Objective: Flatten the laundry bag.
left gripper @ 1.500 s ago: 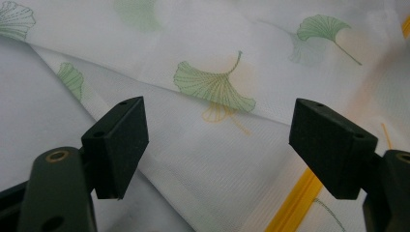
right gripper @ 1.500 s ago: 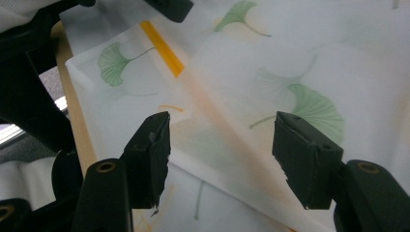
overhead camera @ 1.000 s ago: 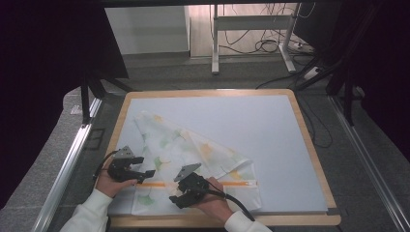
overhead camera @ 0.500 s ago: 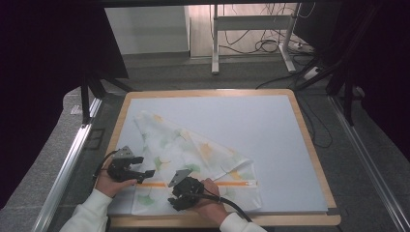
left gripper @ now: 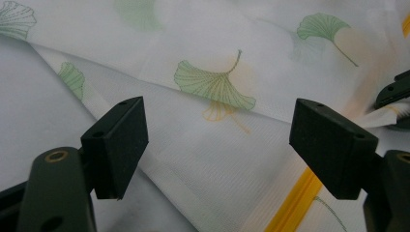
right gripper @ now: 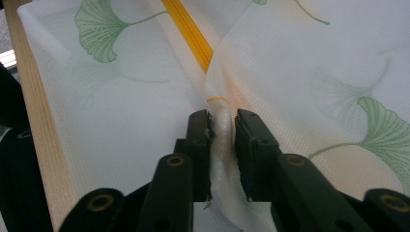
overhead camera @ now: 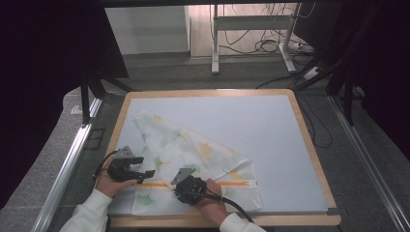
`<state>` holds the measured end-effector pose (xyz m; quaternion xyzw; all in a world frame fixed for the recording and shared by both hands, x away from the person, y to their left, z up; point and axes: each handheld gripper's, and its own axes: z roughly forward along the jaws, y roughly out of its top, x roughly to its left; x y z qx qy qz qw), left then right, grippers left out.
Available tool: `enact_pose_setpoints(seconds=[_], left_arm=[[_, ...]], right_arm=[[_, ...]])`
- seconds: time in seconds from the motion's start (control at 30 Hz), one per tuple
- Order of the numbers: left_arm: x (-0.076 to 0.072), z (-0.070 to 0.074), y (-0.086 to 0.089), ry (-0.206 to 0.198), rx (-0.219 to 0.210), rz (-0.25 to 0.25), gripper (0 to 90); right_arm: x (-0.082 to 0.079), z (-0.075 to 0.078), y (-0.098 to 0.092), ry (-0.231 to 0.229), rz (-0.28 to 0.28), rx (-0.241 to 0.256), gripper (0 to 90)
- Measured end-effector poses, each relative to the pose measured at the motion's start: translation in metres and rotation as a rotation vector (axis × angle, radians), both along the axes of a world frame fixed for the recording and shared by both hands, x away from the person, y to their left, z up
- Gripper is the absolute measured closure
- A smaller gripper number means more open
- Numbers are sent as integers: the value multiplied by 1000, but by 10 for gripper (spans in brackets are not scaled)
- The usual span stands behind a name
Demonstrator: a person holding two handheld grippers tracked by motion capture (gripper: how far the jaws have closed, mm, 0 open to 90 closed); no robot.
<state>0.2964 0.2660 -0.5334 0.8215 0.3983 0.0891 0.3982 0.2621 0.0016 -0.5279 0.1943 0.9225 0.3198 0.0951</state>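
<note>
A thin white cloth printed with green and yellow ginkgo leaves lies partly folded on the table, an orange stripe running along its near side. My right gripper is shut on a pinched ridge of the cloth beside the orange stripe. My left gripper hovers low over the cloth's near-left part, jaws wide apart and empty, above a folded edge. In the left gripper view the right gripper's tip shows at the far right edge.
The pale work surface has a wooden rim; its near edge runs just beside the cloth. Metal rails flank the table. Table legs and cables stand on the floor beyond.
My right gripper slid left along the orange stripe toward the left gripper, drawing a ridge of cloth with it. The left gripper stayed nearly still.
</note>
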Motion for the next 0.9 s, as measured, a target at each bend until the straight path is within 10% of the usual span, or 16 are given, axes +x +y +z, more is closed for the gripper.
enact_pose_setpoints(seconds=[0.9], left_arm=[[1, -1, 0, 2, 17, 2, 218]], right_arm=[[28, 39, -45, -6, -100, 185, 857]])
